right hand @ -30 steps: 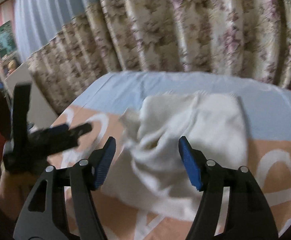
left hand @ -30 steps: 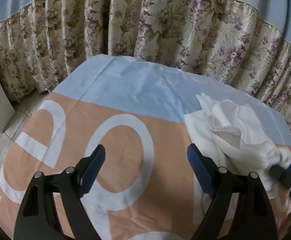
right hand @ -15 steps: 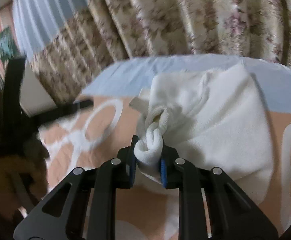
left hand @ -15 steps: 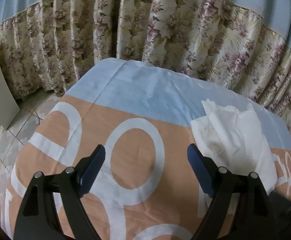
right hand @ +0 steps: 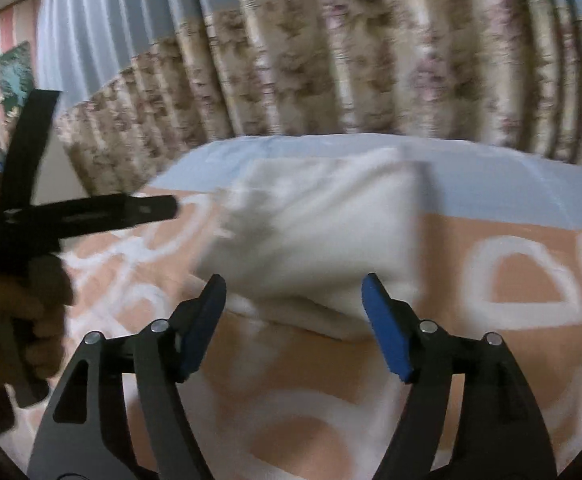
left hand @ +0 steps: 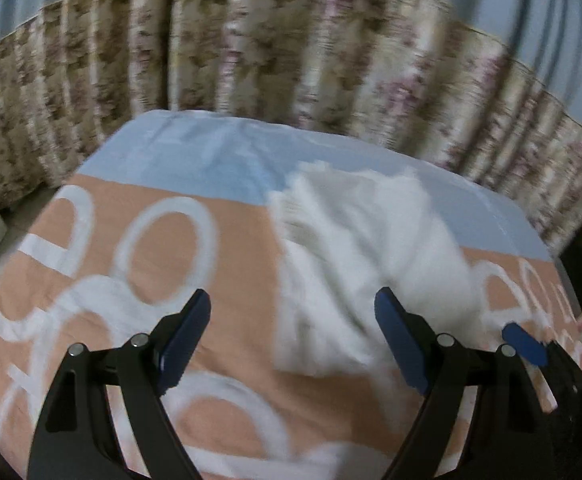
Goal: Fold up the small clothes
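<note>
1. The right claw (right hand: 294, 322) stands with its blue pads wide apart and nothing clamped; its jaws have just been opening, and the near folded edge of the white garment (right hand: 315, 236) lies just beyond the tips, not pressed by either pad.
2. The left claw (left hand: 293, 338) is also spread wide and grips nothing. In its own view the garment's near left part shows between the fingers, but the cloth lies on the surface below, apart from the pads.
3. The white garment rests on the bed cover (right hand: 503, 264), a peach sheet with white ring patterns and a pale blue band along the far edge. It lies towards the far edge, straddling the line where peach meets blue, and looks already folded into a rough rectangle with layered edges nearest the right claw.
4. Handling, as a judgement: the cloth looks soft, light and limp, so it will sag and unfold if lifted by one layer. The best hold is likely a corner or the stacked near edge, pinching all layers together.
5. Pose: both claws point forward and down over the bed. In the right view the person's left hand (right hand: 19, 320) grips its tool at the left side, the claw reaching level across the peach area.
6. A floral curtain (left hand: 291, 60) hangs behind the bed's far edge. Both views are blurred, so fine detail cannot be told.
</note>
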Motion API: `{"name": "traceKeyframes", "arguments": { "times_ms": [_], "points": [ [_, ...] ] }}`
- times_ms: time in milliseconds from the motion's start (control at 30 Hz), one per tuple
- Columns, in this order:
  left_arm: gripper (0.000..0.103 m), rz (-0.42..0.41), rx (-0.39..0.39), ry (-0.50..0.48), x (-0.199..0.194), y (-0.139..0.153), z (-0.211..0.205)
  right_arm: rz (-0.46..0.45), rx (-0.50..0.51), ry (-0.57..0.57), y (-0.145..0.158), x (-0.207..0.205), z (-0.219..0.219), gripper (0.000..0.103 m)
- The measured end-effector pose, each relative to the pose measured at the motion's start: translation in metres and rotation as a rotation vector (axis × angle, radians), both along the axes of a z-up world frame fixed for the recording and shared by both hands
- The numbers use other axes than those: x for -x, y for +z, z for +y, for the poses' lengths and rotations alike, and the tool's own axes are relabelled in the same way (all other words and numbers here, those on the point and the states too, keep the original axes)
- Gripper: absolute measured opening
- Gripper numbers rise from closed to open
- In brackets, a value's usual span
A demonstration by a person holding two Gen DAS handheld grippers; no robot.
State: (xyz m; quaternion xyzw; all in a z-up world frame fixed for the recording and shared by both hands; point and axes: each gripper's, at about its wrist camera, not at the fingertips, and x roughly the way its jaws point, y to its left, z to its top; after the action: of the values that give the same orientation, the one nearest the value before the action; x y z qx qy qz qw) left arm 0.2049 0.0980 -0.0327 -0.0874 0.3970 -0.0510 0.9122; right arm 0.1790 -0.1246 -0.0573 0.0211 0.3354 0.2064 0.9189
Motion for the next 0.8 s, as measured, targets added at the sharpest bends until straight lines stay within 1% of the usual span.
{"name": "traceKeyframes", "arguments": {
  "times_ms": [33,100,133,167,200,233,267,333,367,400,433,467,533,567,600,633,667,700,733,767,800],
  "points": [
    [0.085,-0.015,-0.015,-0.025,0.003,0.0,-0.015,-0.003,0.029,-0.028,-0.004,0.003,-0.016,0.074],
    [0.084,-0.021,-0.081,-0.07,0.003,-0.006,-0.041,0.011,0.048,-0.084,-0.015,0.006,-0.044,0.075],
    [0.08,-0.025,-0.107,-0.095,0.002,-0.012,-0.053,0.019,0.045,-0.107,-0.02,0.008,-0.055,0.075],
    [0.058,-0.023,-0.136,-0.107,0.0,-0.019,-0.061,0.027,0.04,-0.134,-0.024,0.01,-0.066,0.075],
    [0.043,-0.005,-0.172,-0.103,-0.004,-0.027,-0.065,0.036,0.023,-0.17,-0.028,0.011,-0.079,0.075],
    [0.026,0.028,-0.162,-0.098,-0.008,-0.037,-0.065,0.043,0.003,-0.19,-0.03,0.011,-0.086,0.075],
    [0.015,0.039,-0.131,-0.088,-0.009,-0.043,-0.06,0.047,-0.02,-0.207,-0.032,0.014,-0.093,0.076],
    [0.011,0.029,-0.142,-0.078,-0.008,-0.048,-0.056,0.04,-0.061,-0.218,-0.033,0.019,-0.103,0.082],
    [0.009,0.018,-0.153,-0.077,-0.006,-0.047,-0.054,0.041,-0.064,-0.215,-0.034,0.019,-0.103,0.082],
    [0.009,0.01,-0.171,-0.075,-0.003,-0.046,-0.053,0.047,-0.064,-0.21,-0.035,0.019,-0.103,0.082],
    [0.009,-0.006,-0.208,-0.062,0.0,-0.045,-0.049,0.053,-0.065,-0.205,-0.035,0.018,-0.102,0.082],
    [0.009,-0.008,-0.222,-0.047,0.001,-0.046,-0.044,0.058,-0.063,-0.202,-0.035,0.017,-0.1,0.082],
    [0.01,0.028,-0.216,-0.022,-0.003,-0.057,-0.031,0.066,-0.056,-0.2,-0.035,0.015,-0.097,0.082],
    [0.01,0.027,-0.211,-0.022,-0.002,-0.06,-0.028,0.072,-0.053,-0.198,-0.035,0.015,-0.096,0.082],
    [0.014,0.008,-0.233,-0.028,0.0,-0.06,-0.03,0.081,-0.052,-0.194,-0.037,0.014,-0.096,0.082],
    [0.025,-0.002,-0.255,-0.031,0.002,-0.06,-0.031,0.085,-0.052,-0.192,-0.036,0.012,-0.094,0.082],
    [0.051,-0.009,-0.273,-0.018,0.004,-0.06,-0.031,0.086,-0.055,-0.191,-0.036,0.011,-0.094,0.083],
    [0.061,-0.005,-0.269,0.007,0.006,-0.059,-0.026,0.088,-0.062,-0.188,-0.037,0.011,-0.095,0.083],
    [0.068,-0.004,-0.225,0.039,0.008,-0.055,-0.017,0.092,-0.067,-0.189,-0.038,0.011,-0.096,0.084],
    [0.069,-0.007,-0.167,0.053,0.01,-0.049,-0.007,0.096,-0.072,-0.191,-0.039,0.01,-0.097,0.084],
    [0.07,-0.008,-0.146,0.057,0.01,-0.045,-0.003,0.105,-0.081,-0.196,-0.04,0.009,-0.099,0.084]
  ]
}}
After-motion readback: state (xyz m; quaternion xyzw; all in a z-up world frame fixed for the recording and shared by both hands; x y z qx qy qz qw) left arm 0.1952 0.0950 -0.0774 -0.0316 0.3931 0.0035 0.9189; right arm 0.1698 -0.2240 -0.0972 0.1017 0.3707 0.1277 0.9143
